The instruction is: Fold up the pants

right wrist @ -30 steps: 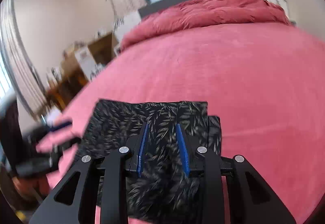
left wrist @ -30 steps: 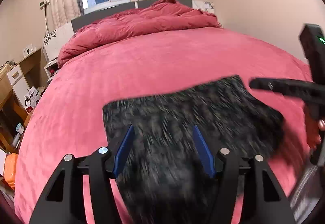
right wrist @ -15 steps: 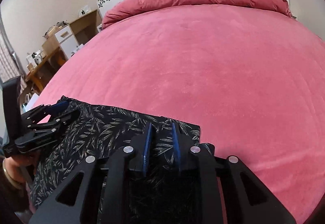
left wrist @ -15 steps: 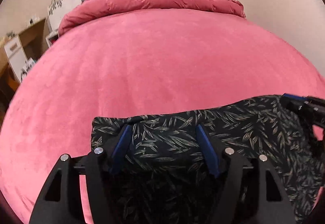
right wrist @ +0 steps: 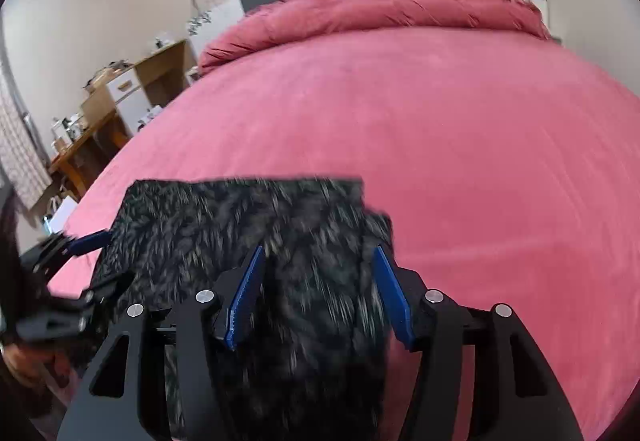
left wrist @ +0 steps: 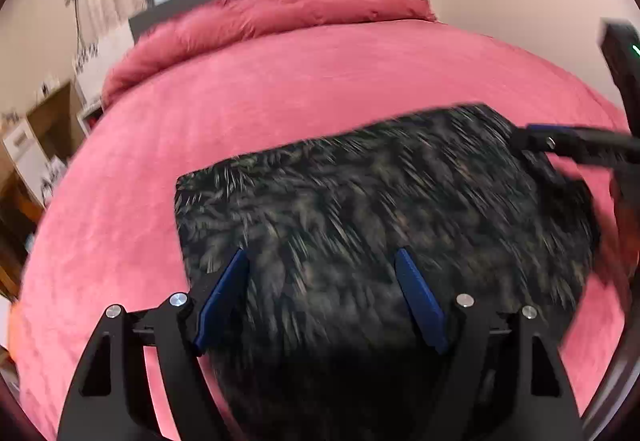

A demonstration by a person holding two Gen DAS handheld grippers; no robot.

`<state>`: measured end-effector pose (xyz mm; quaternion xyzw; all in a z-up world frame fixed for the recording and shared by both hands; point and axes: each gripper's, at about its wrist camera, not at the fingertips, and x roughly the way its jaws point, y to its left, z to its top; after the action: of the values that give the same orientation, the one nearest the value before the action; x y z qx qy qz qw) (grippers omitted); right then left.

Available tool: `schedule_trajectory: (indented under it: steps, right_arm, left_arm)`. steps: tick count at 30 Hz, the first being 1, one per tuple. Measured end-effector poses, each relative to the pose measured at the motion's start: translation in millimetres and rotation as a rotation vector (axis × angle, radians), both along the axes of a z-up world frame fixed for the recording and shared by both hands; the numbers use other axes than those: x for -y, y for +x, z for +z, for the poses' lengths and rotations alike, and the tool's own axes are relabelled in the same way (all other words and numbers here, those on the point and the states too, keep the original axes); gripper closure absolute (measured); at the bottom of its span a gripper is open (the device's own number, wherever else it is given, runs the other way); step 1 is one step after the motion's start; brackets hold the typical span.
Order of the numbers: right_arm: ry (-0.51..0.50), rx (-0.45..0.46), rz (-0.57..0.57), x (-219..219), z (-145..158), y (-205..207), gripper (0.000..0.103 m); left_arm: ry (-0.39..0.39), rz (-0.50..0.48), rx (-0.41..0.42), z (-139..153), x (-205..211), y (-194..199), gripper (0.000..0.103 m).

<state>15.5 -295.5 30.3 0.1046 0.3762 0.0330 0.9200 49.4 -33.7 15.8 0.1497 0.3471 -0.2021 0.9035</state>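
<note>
- Pink bedspread point(left wrist: 320, 81) fills both views, with a rumpled red duvet point(left wrist: 280, 13) heaped against the headboard and a window behind it; a wooden desk point(right wrist: 96, 145) with clutter stands off to one side of the bed.
- On the near part of the bed lie the pants point(left wrist: 360, 209), dark with a pale leafy print, already folded down to a compact block. Both views are smeared by motion, so I cannot make out the layers or any creases.
- My left hand-held gripper point(left wrist: 320, 281) hangs over the near left part of the pants with its blue fingers point(left wrist: 224, 293) spread wide apart and nothing between them.
- My right hand-held gripper point(right wrist: 320, 281) sits over the right end of the pants, jaws likewise apart and holding nothing. In the left view its tip shows at the far right corner of the cloth; whether it touches the cloth there I cannot tell.
- My guess is the fold is close to finished, and what remains is one more fold or a final tidy.
- To do that well, I would bring both hand-held grippers down onto matching corners of one edge and pinch every layer there, not just the top one.
- Then lift low, carry both corners across at the same pace, and line the edges up before letting go, so the block stays square.
- Soft bedding gives underneath, so I would press lightly to avoid dragging the stack.
</note>
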Motion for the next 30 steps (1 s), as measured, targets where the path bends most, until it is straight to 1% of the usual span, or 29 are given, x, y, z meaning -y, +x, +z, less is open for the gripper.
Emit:
schedule_trajectory:
  steps: [4,6,7,8,9,10,11,12,14,15,16,17,19,20,22,24,27,28,29,30]
  right_arm:
    - [0.014,-0.035,-0.072,9,-5,-23,0.047]
    - [0.038,-0.051,-0.106,15,-9,-39,0.042]
    - [0.034,-0.06,-0.122,17,-11,-44,0.04]
    - [0.024,-0.079,-0.143,18,-14,-48,0.039]
    - [0.042,-0.118,-0.188,24,-19,-54,0.039]
    - [0.081,-0.145,-0.233,32,-24,-59,0.039]
    - [0.084,-0.159,-0.266,37,-25,-60,0.041]
    - [0.065,-0.171,-0.278,38,-27,-59,0.041]
    - [0.027,-0.193,-0.273,33,-31,-54,0.041]
    - [0.002,-0.178,-0.271,29,-29,-53,0.041]
    - [-0.001,-0.158,-0.266,28,-25,-55,0.041]
    - [0.013,-0.129,-0.27,29,-22,-58,0.041]
    - [0.047,-0.05,-0.283,34,-11,-68,0.041]
    - [0.067,0.0,-0.279,35,-5,-73,0.041]
    - [0.088,0.041,-0.25,34,0,-77,0.041]
    - [0.099,0.026,-0.199,25,-3,-76,0.041]
    - [0.043,-0.027,-0.145,7,-10,-70,0.041]
    - [0.013,-0.057,-0.144,2,-14,-67,0.04]
    - [-0.002,-0.095,-0.159,0,-20,-63,0.037]
    - [0.013,-0.118,-0.172,3,-25,-61,0.035]
  left_arm:
    - [-0.066,0.033,-0.006,-4,-14,-28,0.026]
    - [-0.092,0.055,-0.008,-7,-21,-34,0.025]
    - [-0.104,0.061,-0.018,-10,-25,-37,0.025]
    - [-0.11,0.065,-0.024,-12,-27,-38,0.025]
    - [-0.117,0.069,-0.026,-15,-30,-40,0.023]
    - [-0.123,0.074,-0.028,-18,-35,-40,0.023]
    - [-0.14,0.082,-0.036,-22,-40,-41,0.023]
    - [-0.158,0.094,-0.045,-25,-44,-42,0.022]
    - [-0.17,0.106,-0.054,-26,-47,-43,0.023]
    - [-0.17,0.11,-0.055,-25,-47,-42,0.023]
    - [-0.177,0.115,-0.056,-23,-47,-42,0.022]
    - [-0.205,0.131,-0.059,-21,-51,-44,0.021]
    - [-0.257,0.168,-0.074,-21,-55,-50,0.015]
    - [-0.266,0.18,-0.078,-22,-55,-50,0.014]
    - [-0.261,0.191,-0.093,-26,-54,-48,0.013]
    - [-0.254,0.191,-0.088,-28,-55,-48,0.013]
    - [-0.24,0.195,-0.086,-31,-52,-48,0.013]
    - [-0.239,0.197,-0.092,-32,-52,-48,0.012]
    - [-0.239,0.198,-0.098,-32,-52,-48,0.012]
    - [-0.237,0.199,-0.103,-33,-51,-49,0.012]
